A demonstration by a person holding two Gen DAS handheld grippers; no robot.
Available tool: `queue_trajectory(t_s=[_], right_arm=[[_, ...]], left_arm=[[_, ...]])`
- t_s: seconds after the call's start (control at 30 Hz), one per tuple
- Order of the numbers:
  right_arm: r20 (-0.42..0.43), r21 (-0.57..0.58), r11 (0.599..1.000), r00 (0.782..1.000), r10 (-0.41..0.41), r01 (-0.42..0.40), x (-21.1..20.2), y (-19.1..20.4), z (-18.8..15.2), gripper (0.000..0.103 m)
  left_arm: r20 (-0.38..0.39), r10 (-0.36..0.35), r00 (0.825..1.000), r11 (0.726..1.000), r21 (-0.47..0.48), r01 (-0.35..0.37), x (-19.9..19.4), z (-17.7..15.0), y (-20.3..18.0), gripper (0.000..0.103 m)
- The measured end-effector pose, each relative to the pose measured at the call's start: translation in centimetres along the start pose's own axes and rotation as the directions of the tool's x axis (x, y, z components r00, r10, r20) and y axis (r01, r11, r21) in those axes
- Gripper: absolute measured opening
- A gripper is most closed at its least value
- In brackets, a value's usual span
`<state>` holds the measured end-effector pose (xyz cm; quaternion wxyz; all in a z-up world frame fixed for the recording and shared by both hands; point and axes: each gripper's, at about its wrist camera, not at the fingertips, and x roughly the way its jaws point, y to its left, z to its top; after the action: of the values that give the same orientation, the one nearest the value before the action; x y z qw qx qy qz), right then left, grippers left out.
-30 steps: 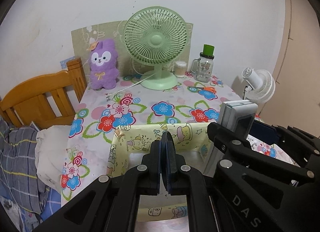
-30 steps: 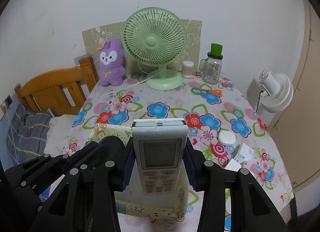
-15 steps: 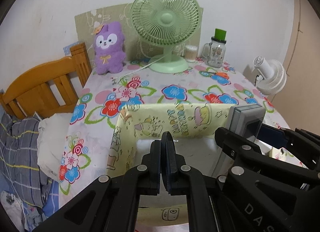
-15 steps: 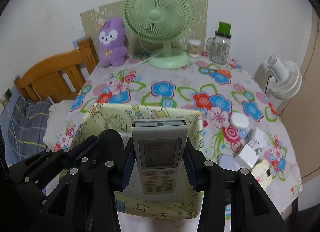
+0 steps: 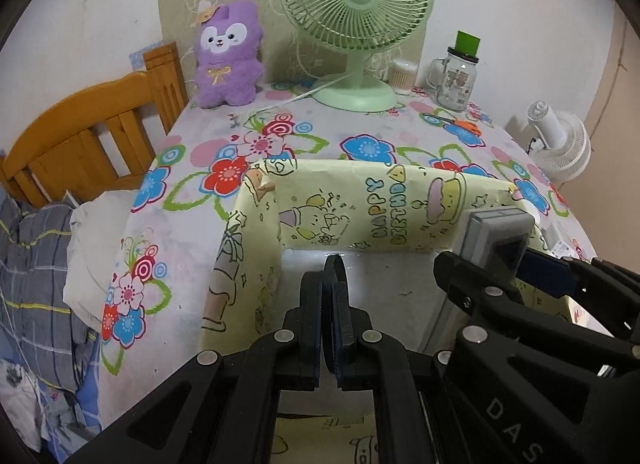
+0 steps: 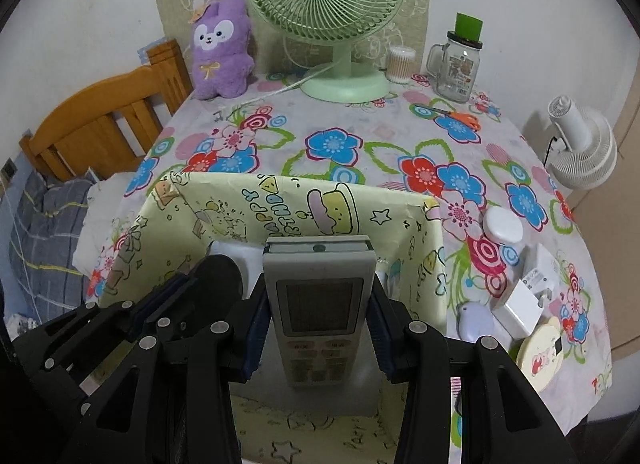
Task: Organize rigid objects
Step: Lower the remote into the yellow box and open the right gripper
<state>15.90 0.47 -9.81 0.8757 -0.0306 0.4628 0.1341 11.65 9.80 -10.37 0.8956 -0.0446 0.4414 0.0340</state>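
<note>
Left gripper (image 5: 331,276): we see its fingers pressed together on a thin dark disc (image 5: 334,264).
Right gripper (image 6: 318,304): fingers clamp the remote (image 6: 320,296) by its sides.
Remote: upright, over the box (image 6: 424,248).
Box: on the table (image 6: 360,124).

Remote control (image 6: 320,300) lower end hidden behind right gripper (image 6: 318,328); box (image 6: 424,248) floor mostly hidden.

Both wrist cameras look steeply down, close over the yellow box (image 5: 360,200), sharing the floral table (image 6: 360,120).
</note>
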Motion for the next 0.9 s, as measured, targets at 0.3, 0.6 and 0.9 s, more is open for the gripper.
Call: queue_trajectory(t_s=[0.3, 0.6, 0.9], right_arm=[[0.036, -0.029, 0.998, 0.998, -0.059, 0.06, -0.6, -0.7, 0.4, 0.074], [0.108, -0.041, 0.996, 0.992, -0.07, 0.075, -2.8, -1.0, 0.2, 0.092], [0.13, -0.048, 0.995, 0.989, -0.077, 0.084, -4.1, -1.3, 0.0, 0.092]], left_arm=[[-0.014, -0.012, 1.0, 1.0, 0.016, 0.013, -0.1, 0.6, -1.0, 0.048], [0.02, 0.037, 0.999, 0.999, 0.009, -0.037, -1.6, 0.7, -1.2, 0.079], [0.028, 0.048, 0.998, 0.998, 0.034, -0.049, -2.8, 0.5, -1.9, 0.091]])
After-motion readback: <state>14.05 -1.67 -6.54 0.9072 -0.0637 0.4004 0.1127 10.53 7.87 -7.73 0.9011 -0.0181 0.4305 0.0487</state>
